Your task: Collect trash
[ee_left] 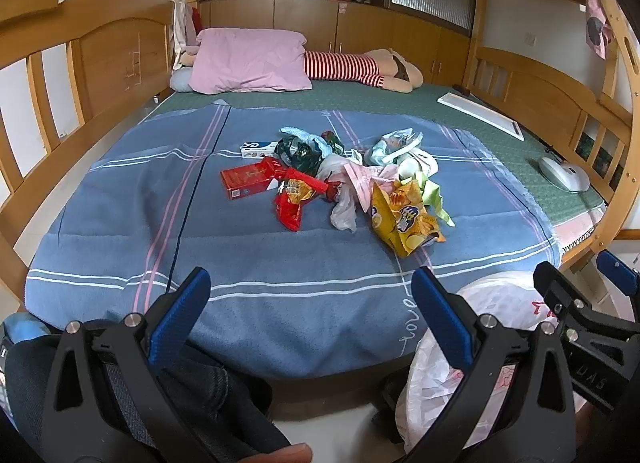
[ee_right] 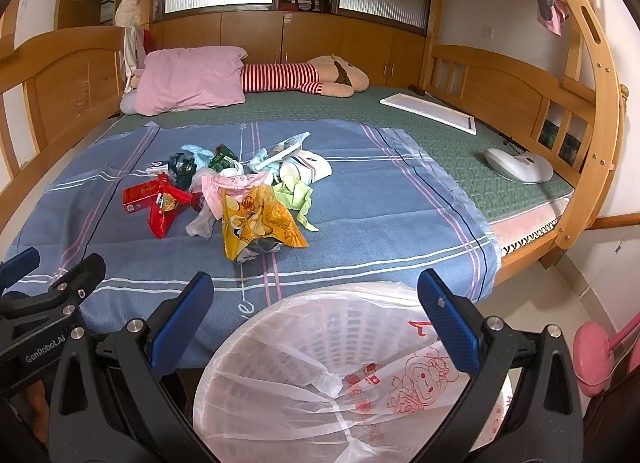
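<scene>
Here we hold the left tool [ee_left: 310, 295] wide open and empty over the near edge of the blue blanket [ee_left: 120, 203]. The trash pile [ee_left: 340, 179] lies mid-bed, well apart. Our right tool [ee_right: 316, 303], equally spread and empty, hovers above the bag-lined white basket [ee_right: 320, 363] beside the bed.

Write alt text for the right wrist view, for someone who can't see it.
The open right claw hovers over a plastic-lined white basket beside a bed. On the blue blanket lies a trash pile: a yellow chip bag, red wrappers, crumpled plastic.
</scene>
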